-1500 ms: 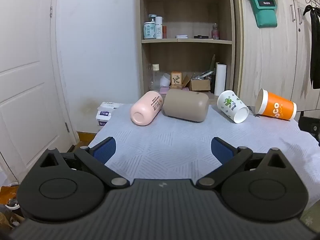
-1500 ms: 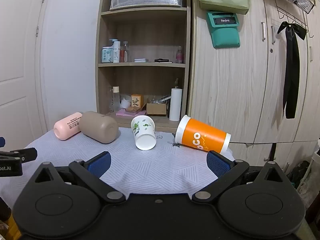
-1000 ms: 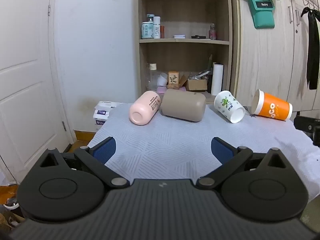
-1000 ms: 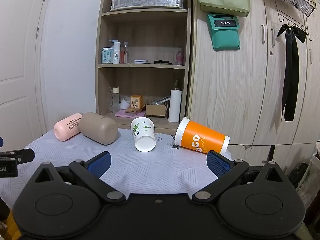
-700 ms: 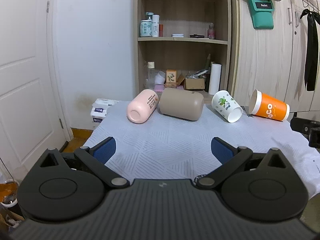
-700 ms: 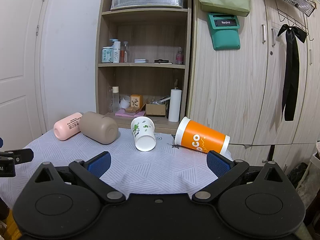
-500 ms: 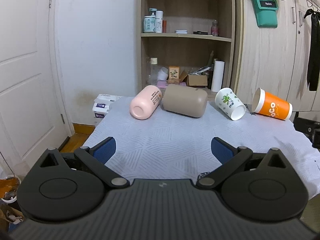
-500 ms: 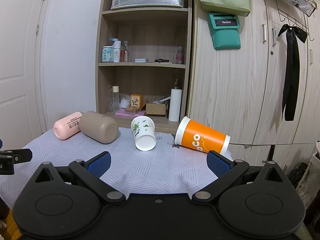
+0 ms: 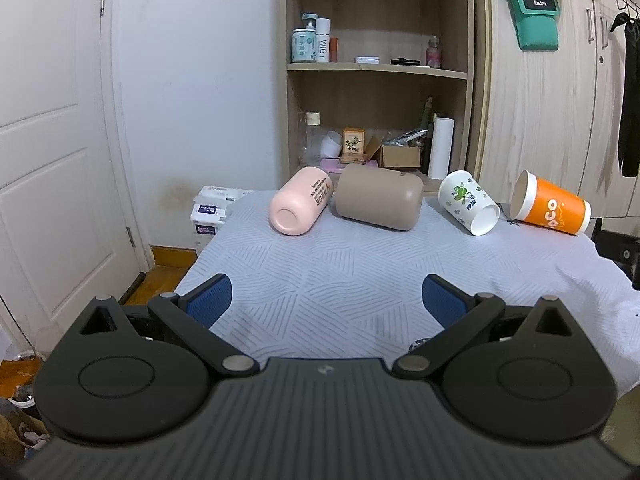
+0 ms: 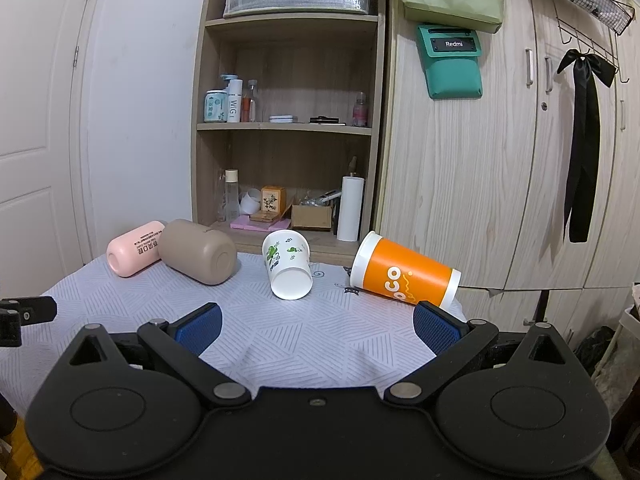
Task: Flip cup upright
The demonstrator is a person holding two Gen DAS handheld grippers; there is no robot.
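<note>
Several cups lie on their sides along the far edge of a table with a pale patterned cloth (image 9: 360, 272). From left to right: a pink cup (image 9: 301, 206) (image 10: 134, 248), a taupe cup (image 9: 379, 196) (image 10: 198, 251), a white cup with green print (image 9: 469, 202) (image 10: 288, 270) and an orange paper cup (image 9: 550, 208) (image 10: 404, 274). My left gripper (image 9: 326, 304) is open and empty over the table's near left part. My right gripper (image 10: 316, 324) is open and empty in front of the white and orange cups.
A wooden shelf unit (image 10: 288, 128) with bottles and boxes stands behind the table, with wardrobe doors (image 10: 500, 160) to its right. A white door (image 9: 52, 160) and tissue packs (image 9: 210, 212) are on the left. The left gripper's tip shows in the right wrist view (image 10: 24, 314).
The left gripper's view has shifted slightly, tilting down and closer to the table. The right gripper has hardly moved. Both stay open and the cups have not moved.
</note>
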